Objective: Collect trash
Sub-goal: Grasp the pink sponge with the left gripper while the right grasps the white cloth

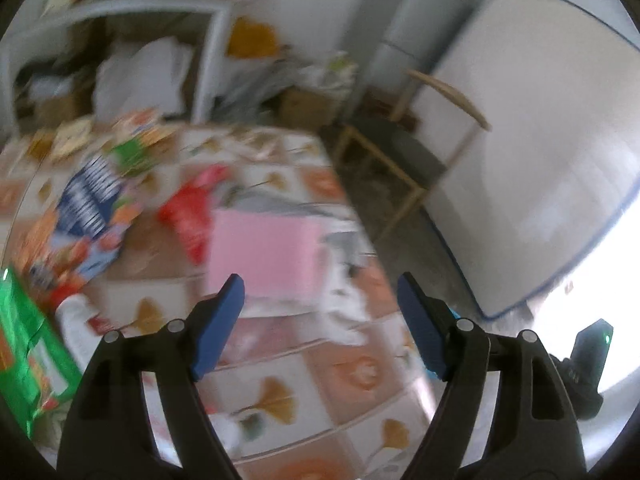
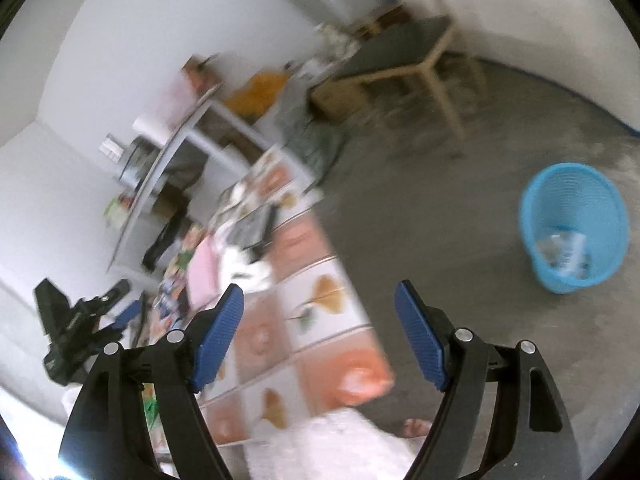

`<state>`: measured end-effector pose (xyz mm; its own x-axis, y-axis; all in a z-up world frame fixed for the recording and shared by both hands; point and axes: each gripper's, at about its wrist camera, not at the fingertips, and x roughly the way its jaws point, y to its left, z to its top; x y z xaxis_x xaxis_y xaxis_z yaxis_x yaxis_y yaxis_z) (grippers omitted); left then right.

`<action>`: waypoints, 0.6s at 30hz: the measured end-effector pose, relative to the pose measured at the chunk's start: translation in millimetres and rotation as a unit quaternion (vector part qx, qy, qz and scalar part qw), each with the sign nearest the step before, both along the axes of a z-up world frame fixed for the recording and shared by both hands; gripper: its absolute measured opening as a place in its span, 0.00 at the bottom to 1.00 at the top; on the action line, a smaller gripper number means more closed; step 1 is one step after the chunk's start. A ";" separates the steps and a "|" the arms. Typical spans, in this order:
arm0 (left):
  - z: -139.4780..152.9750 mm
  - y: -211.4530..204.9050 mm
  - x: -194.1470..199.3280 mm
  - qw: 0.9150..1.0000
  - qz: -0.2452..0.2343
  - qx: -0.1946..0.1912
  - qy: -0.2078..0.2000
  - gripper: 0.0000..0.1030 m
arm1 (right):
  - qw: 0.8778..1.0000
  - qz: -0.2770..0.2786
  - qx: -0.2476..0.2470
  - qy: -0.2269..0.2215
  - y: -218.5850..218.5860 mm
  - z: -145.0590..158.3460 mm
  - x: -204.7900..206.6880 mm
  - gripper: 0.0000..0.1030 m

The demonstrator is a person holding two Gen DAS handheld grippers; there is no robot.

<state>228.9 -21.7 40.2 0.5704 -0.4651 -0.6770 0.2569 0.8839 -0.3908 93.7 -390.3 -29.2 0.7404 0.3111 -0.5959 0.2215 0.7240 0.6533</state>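
- Left gripper (image 1: 320, 292): jaws spread wide, nothing between them; it hangs above the near part of the bench (image 1: 280, 392), whose cloth bears a leaf-and-tile pattern.
- Right gripper (image 2: 319, 300): jaws likewise spread and empty, poised over the bench edge (image 2: 320, 320) that faces the floor.
- Trash on the bench, left wrist view (blurred): a pink sheet (image 1: 264, 252) just ahead of the left gripper, a red wrapper (image 1: 192, 212) beside it, crumpled white paper (image 1: 344, 304) near the floor-side edge, and blue-striped packaging (image 1: 86, 204) farther left.
- Green carton (image 1: 24, 356): at the left edge of the view.
- Blue wastebasket (image 2: 574, 226): on the floor, well apart from the bench, some litter inside.
- Wooden chair (image 1: 400, 160): beyond the far corner of the bench.
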 end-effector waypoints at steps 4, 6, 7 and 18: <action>-12.2 35.6 22.7 0.998 0.039 -0.021 0.037 0.72 | 0.998 0.053 0.013 0.000 40.3 1.8 38.5 0.74; -12.4 48.4 28.1 0.997 0.058 -0.033 0.041 0.72 | 0.997 0.073 0.018 0.006 57.2 0.2 57.7 0.74; -12.9 51.5 30.0 0.997 0.062 -0.035 0.042 0.72 | 0.996 0.081 0.019 0.010 65.5 -0.2 67.1 0.74; -53.5 40.2 93.3 0.987 0.033 -0.075 0.140 0.75 | 0.990 0.129 0.014 0.050 122.5 -16.8 147.5 0.74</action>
<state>322.2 18.6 -13.3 0.4041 -0.5394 -0.7388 0.0642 0.8224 -0.5653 241.2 -267.8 -46.0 0.5720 0.5001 -0.6502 0.0959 0.7464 0.6585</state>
